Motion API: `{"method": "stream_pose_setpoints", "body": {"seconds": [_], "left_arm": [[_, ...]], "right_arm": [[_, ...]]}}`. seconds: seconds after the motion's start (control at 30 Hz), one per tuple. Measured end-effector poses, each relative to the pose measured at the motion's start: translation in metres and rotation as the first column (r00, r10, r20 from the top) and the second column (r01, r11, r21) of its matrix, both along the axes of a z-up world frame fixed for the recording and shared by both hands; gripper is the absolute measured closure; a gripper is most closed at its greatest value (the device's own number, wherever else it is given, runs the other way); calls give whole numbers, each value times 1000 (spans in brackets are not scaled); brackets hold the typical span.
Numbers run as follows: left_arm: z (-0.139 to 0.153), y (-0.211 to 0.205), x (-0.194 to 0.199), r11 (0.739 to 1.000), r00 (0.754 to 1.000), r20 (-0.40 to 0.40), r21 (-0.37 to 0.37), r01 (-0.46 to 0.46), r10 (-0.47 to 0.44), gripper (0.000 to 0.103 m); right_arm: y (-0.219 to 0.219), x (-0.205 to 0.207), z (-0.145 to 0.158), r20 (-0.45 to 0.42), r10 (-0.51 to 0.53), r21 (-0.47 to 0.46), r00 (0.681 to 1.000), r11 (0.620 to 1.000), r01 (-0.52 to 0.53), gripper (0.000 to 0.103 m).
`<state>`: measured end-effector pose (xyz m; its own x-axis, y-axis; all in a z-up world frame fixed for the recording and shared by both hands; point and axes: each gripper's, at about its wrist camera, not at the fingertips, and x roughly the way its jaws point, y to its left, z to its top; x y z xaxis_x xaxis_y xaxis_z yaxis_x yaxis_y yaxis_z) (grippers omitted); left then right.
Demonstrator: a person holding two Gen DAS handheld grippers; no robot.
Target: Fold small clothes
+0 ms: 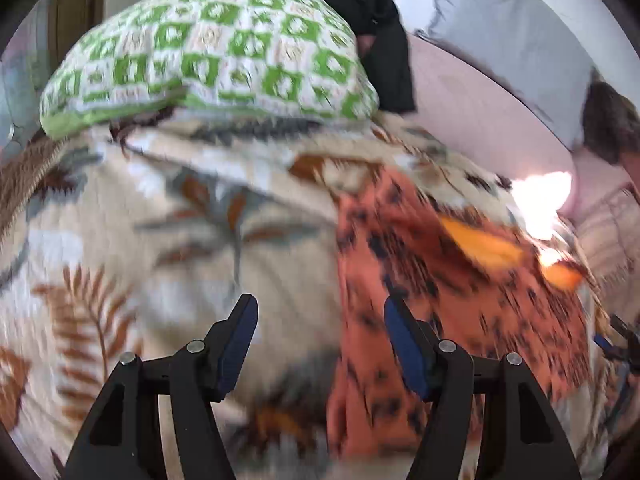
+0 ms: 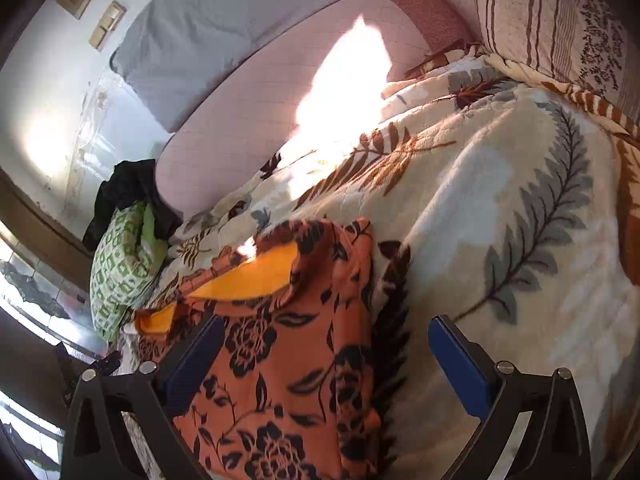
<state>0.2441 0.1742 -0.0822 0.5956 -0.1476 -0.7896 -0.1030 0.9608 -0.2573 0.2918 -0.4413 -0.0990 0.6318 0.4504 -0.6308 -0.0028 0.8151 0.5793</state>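
Note:
An orange garment with a black floral print (image 2: 280, 360) lies on the leaf-patterned blanket (image 2: 500, 208), with a plain orange-yellow inner part (image 2: 256, 276) showing near its far end. It also shows in the left wrist view (image 1: 440, 288), blurred. My left gripper (image 1: 320, 344) is open above the blanket, with the garment's left edge under its right finger (image 1: 404, 344). My right gripper (image 2: 326, 364) is open wide over the garment, which lies between and under its fingers. Neither gripper holds anything.
A green-and-white patterned pillow (image 1: 216, 52) and a black cloth (image 1: 368, 12) lie at the far end of the bed. A pink headboard cushion (image 2: 280, 92), a grey pillow (image 2: 224, 16) and a striped pillow (image 2: 560, 20) stand behind. A person's head (image 1: 608, 128) is at the right.

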Motion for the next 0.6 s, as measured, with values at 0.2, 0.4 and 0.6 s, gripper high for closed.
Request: {"method": "stream_pose_setpoints", "body": {"seconds": [0.2,0.4,0.6], "left_arm": [[-31,-36,-34,995,992,-79,-19,95,-96,32],[-44,-56,-14,995,987,-130,-10,100,-100,82],[-4,-53,-19,997,995,-68,-49,65,-68,90]], "right_arm": [[33,-28,-36,-142,147,-43,979,987,-154,1],[58,-17,-51,-214,177,-66,961,979,-195,59],[63,-11,-31,-256,204,-36,945,975,-220,88]]}}
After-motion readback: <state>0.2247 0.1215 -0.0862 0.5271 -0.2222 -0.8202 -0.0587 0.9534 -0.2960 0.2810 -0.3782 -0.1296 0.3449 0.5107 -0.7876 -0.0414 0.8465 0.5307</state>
